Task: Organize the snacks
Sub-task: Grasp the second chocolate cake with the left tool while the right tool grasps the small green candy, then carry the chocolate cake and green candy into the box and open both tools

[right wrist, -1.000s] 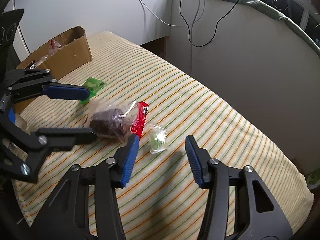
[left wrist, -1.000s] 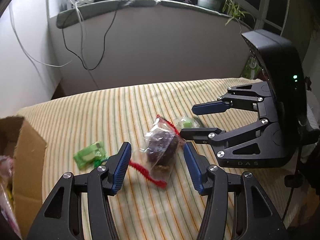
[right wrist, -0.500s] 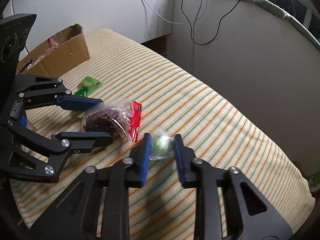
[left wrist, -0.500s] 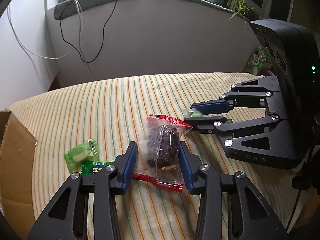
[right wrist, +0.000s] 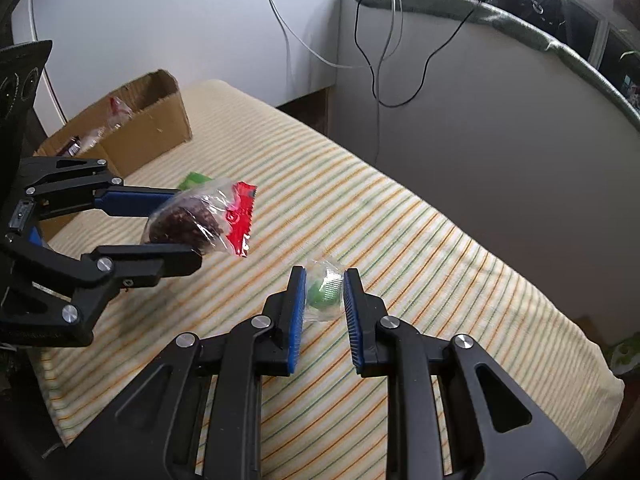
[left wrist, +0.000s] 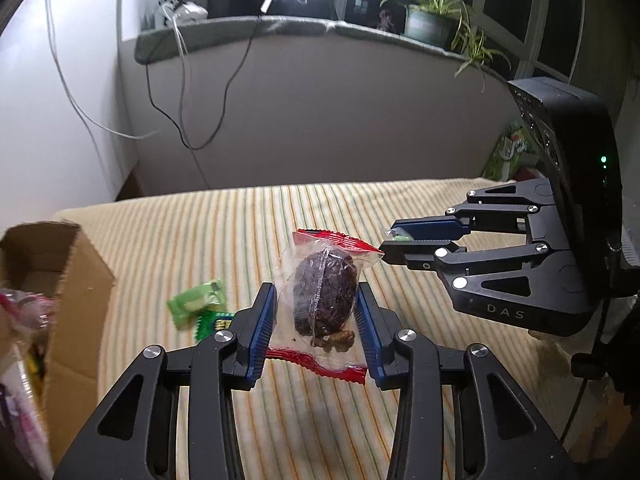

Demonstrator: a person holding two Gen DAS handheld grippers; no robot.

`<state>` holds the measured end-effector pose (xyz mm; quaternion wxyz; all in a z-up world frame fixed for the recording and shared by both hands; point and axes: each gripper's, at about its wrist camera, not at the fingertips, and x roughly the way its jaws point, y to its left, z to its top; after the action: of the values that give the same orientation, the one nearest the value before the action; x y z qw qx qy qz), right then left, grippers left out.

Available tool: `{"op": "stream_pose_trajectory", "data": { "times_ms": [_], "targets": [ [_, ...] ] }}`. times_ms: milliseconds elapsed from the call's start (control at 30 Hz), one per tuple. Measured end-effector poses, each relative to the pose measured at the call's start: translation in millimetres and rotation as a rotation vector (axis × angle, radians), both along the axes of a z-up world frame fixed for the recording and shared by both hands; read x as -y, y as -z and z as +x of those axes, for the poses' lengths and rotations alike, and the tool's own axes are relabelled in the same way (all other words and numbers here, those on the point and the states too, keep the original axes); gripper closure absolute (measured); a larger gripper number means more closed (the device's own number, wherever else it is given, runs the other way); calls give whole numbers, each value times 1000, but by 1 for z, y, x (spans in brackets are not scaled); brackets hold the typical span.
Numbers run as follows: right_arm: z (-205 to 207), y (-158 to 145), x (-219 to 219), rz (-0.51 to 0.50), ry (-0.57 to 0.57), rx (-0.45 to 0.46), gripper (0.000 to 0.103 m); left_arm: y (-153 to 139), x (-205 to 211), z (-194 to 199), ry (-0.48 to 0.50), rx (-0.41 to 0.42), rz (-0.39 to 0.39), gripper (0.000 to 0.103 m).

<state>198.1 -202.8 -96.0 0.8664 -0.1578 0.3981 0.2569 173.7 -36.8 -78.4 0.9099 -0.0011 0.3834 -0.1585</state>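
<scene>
Clear plastic with red crimped ends wraps the dark brown snack (left wrist: 325, 294) that the left gripper (left wrist: 316, 330) has clamped between its blue pads, the packet standing upright and lifted off the striped cloth (left wrist: 248, 240) that covers the surface. From the right wrist view the same packet (right wrist: 192, 220) hangs in the air between the left gripper's (right wrist: 172, 228) two fingers, its red edge sticking out past the tips. The right gripper (right wrist: 323, 292) is closing on a small clear packet with a green sweet (right wrist: 325, 292) inside; its jaws stand narrow and both pads press on the wrapper, which is held just above the cloth (right wrist: 400, 240). In the left wrist view that right gripper (left wrist: 394, 240) shows from the side, with only a sliver of green (left wrist: 398, 235) visible at its tips. Two green packets (left wrist: 198, 304) lie flat on the cloth to the left of the left gripper, one partly over the other. A brown cardboard box (left wrist: 86, 280) sits open at the left edge of the surface, with several wrapped snacks (right wrist: 116, 110) already inside it
</scene>
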Motion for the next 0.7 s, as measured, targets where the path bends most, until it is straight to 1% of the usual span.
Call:
{"op": "stream_pose_trajectory", "data": {
  "times_ms": [267, 467, 700],
  "targets": [
    [-25, -33, -15, 22, -22, 69, 83, -19, -22, -26, -47, 61, -13, 65],
    [-42, -53, -41, 30, -65, 114, 83, -36, -47, -46, -100, 98, -13, 65],
    [-55, -69, -78, 41, -123, 149, 83, -44, -81, -69, -174, 125, -7, 65]
  ]
}}
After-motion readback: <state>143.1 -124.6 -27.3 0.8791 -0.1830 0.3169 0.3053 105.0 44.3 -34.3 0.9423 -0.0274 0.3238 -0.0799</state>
